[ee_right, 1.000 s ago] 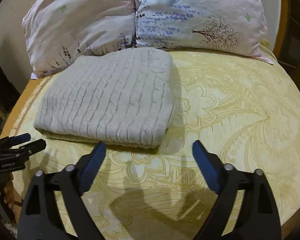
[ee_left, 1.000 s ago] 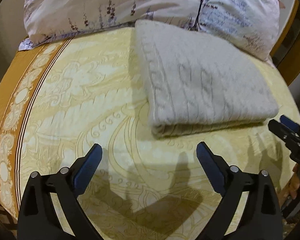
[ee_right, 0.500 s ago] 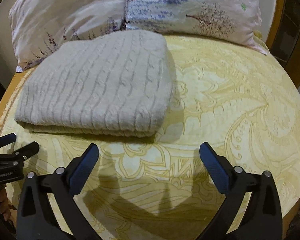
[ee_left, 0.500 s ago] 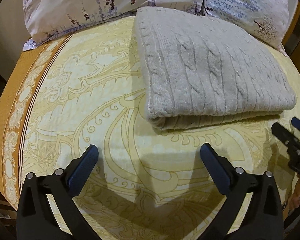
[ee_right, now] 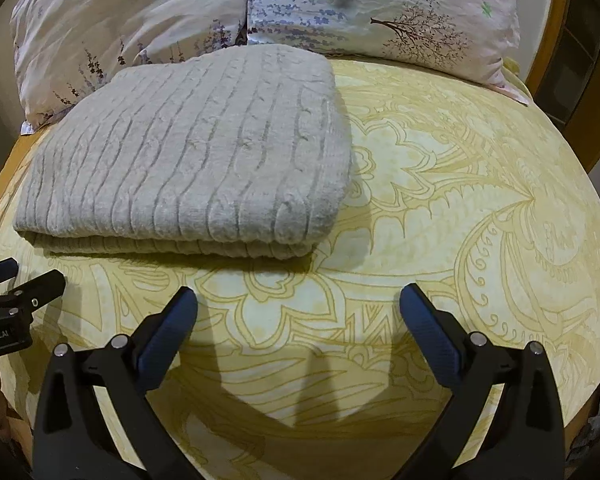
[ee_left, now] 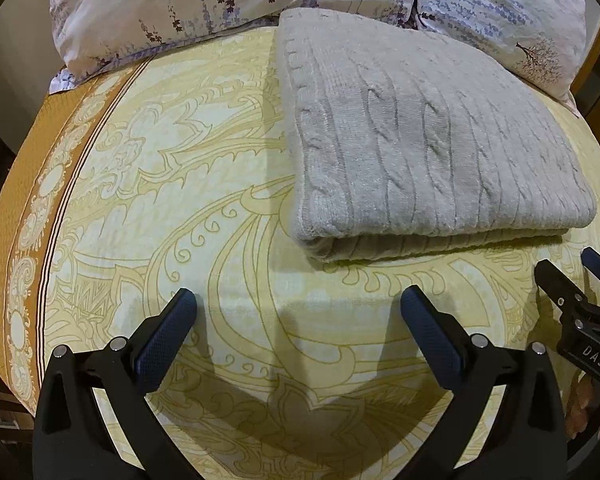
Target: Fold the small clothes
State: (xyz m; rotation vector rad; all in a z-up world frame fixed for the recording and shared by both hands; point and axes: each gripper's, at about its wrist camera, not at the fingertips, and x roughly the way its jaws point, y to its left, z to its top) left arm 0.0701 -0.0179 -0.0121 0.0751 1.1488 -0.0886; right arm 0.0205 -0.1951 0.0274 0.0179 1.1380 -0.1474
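Observation:
A grey cable-knit sweater (ee_left: 428, 148) lies folded into a thick rectangle on the yellow patterned bedspread (ee_left: 180, 208), its folded edge facing me. In the right wrist view the same sweater (ee_right: 196, 152) fills the upper left. My left gripper (ee_left: 298, 300) stands open over bare bedspread, just short of the sweater's near left corner, with nothing between its blue pads. My right gripper (ee_right: 298, 298) is open too, empty, in front of the sweater's near right corner. Each gripper shows at the edge of the other's view: the right gripper (ee_left: 580, 304) and the left gripper (ee_right: 16, 280).
Two floral pillows (ee_right: 132, 12) (ee_right: 380, 8) lie against the far end of the bed, touching the sweater's back edge. An orange border (ee_left: 24, 208) runs along the bed's left side. Wooden furniture (ee_right: 568, 60) stands at the right. Bare bedspread (ee_right: 480, 200) spreads to the sweater's right.
Both cameras have tipped further down and edged closer, so the sweater looks larger and nearer. The right gripper's jaws have spread a little wider. The sweater itself has not moved.

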